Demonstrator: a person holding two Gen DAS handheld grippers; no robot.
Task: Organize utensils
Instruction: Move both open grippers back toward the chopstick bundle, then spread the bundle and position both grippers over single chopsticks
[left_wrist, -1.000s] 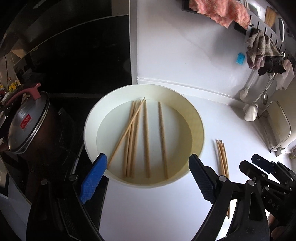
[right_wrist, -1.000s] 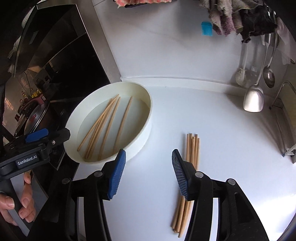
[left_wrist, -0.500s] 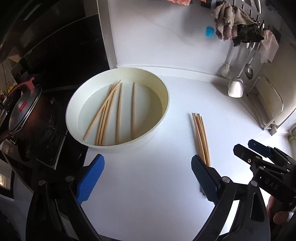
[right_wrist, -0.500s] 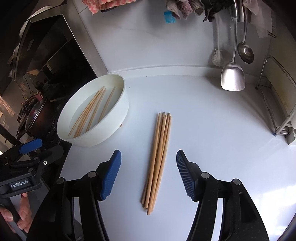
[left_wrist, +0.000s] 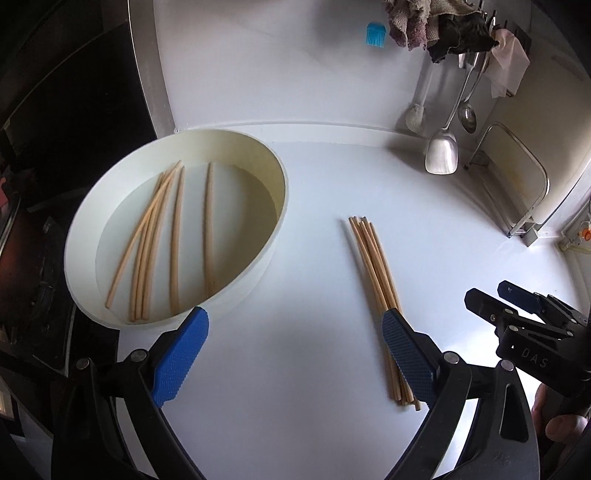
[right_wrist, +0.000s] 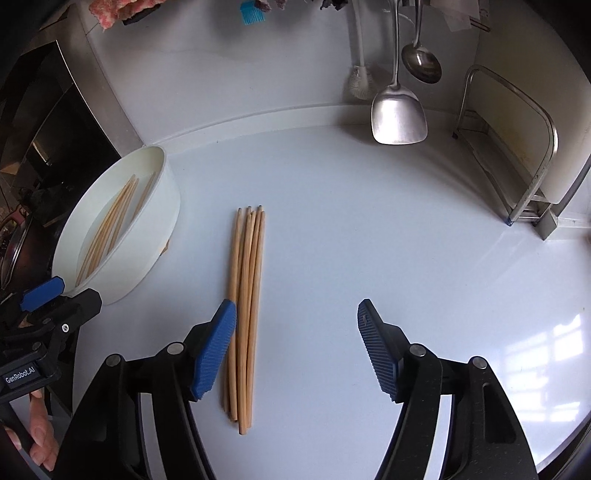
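A bundle of wooden chopsticks (right_wrist: 245, 295) lies lengthwise on the white counter (right_wrist: 351, 221); the same chopstick bundle (left_wrist: 373, 262) appears in the left wrist view. Several more loose chopsticks (left_wrist: 162, 236) lie in a round white basin (left_wrist: 273, 229) at the left. My right gripper (right_wrist: 295, 325) hovers above the bundle's near end, its jaws opening, the left pad just beside the sticks and nothing pressed between them. My left gripper (left_wrist: 293, 332) stands open over bare counter between basin and bundle, holding nothing.
A metal spatula (right_wrist: 399, 114), a ladle (right_wrist: 421, 62) and a brush hang on the back wall under cloths. A metal rack (right_wrist: 517, 155) stands at the right. A dark stove with a pot sits left of the basin (right_wrist: 155, 206).
Both grippers have shifted right, away from the basin and lower over the counter. The right gripper's jaws have spread wider, and the bundle now sits by its left pad.
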